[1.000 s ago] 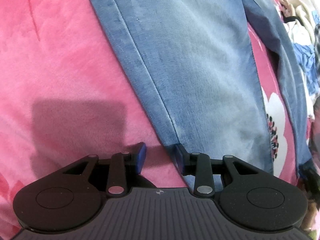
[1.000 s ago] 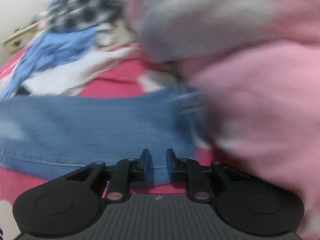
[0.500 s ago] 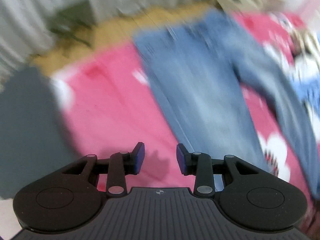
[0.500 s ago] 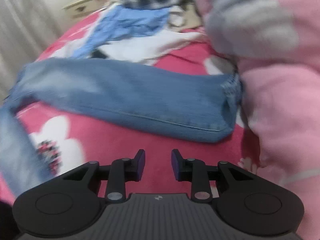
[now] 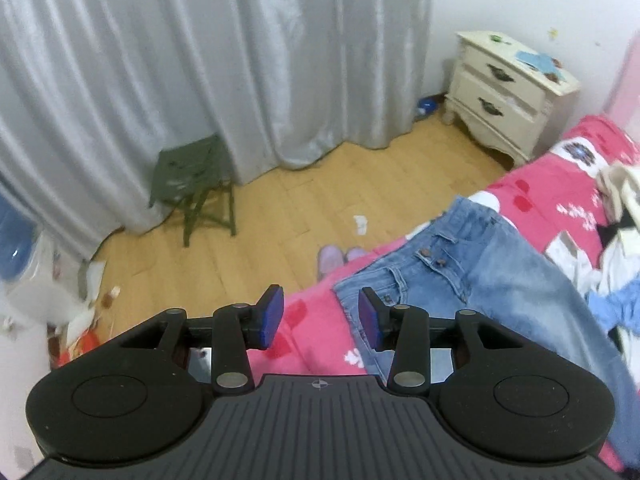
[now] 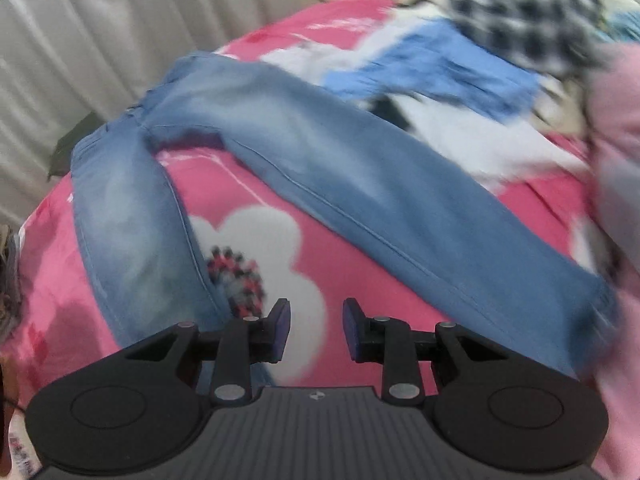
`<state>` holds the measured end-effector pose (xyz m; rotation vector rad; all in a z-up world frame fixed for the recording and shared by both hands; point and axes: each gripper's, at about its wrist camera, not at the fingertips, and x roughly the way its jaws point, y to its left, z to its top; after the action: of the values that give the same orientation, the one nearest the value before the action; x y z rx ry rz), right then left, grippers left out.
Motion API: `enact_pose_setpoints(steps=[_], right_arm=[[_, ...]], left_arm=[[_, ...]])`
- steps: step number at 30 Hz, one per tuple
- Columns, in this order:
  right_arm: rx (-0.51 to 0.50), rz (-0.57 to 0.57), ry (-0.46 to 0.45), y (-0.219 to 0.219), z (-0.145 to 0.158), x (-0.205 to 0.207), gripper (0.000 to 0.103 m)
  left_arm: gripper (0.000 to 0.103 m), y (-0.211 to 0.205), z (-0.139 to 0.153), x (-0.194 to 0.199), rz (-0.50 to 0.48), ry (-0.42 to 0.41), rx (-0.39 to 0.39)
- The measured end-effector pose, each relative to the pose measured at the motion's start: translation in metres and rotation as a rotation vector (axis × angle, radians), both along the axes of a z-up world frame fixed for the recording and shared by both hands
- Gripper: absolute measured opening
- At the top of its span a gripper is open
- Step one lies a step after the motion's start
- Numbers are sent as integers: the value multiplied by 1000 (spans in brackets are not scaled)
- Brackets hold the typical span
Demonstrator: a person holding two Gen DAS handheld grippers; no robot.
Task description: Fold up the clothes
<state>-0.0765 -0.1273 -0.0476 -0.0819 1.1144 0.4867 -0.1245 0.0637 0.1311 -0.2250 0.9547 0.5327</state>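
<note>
Both grippers, left gripper (image 5: 319, 318) and right gripper (image 6: 314, 330), have just been opening and hold nothing. Faded blue denim jeans (image 6: 320, 168) lie spread, legs apart, on the pink flowered bedspread (image 6: 256, 196).

In the right wrist view, bare pink bedspread (image 6: 256, 184) lies open between the two spread legs of the jeans (image 6: 352, 184), from the fingers up toward 11 o'clock. At 1 o'clock a heap of loose clothes (image 6: 448, 68) blocks the far side, and a pink garment (image 6: 616, 184) crowds the 3 o'clock edge. In the left wrist view, wooden floor (image 5: 304, 196) runs clear at 12 o'clock, bounded by a green stool (image 5: 192, 184) at 10 o'clock, the curtain (image 5: 200, 60) behind it, and a nightstand (image 5: 512, 92) at 1 o'clock.
</note>
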Motion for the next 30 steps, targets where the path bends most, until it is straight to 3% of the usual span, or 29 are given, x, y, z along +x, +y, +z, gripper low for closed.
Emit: enact_pose_setpoints(steps=[1, 4, 7, 9, 12, 15, 18, 21, 23, 26, 30], right_arm=[[14, 9, -21, 11, -7, 6, 30], [55, 10, -113, 31, -18, 6, 30], [56, -1, -169, 28, -27, -18, 32], [13, -25, -155, 17, -36, -37, 33], [-85, -83, -106, 0, -46, -63, 33], [-138, -170, -83, -13, -47, -87, 33], [-75, -271, -59, -12, -40, -106, 35], [-24, -222, -49, 22, -33, -121, 34], [-91, -183, -71, 48, -34, -133, 35], [-91, -359, 35, 39, -56, -150, 36], [-156, -689, 186, -3, -88, -216, 35]], left_arm=[[41, 7, -11, -2, -20, -3, -18], [41, 86, -92, 17, -119, 13, -110], [40, 122, -164, 39, -296, 56, -165], [40, 164, -205, 55, -420, 88, -178], [40, 168, -249, 78, -608, 94, -153], [40, 179, -273, 87, -741, 85, -153], [40, 213, -287, 99, -853, 73, -171], [40, 248, -293, 96, -947, 35, -178], [40, 273, -297, 94, -998, 3, -186], [40, 304, -300, 89, -1039, -41, -208], [41, 334, -279, 66, -1092, -84, -226]])
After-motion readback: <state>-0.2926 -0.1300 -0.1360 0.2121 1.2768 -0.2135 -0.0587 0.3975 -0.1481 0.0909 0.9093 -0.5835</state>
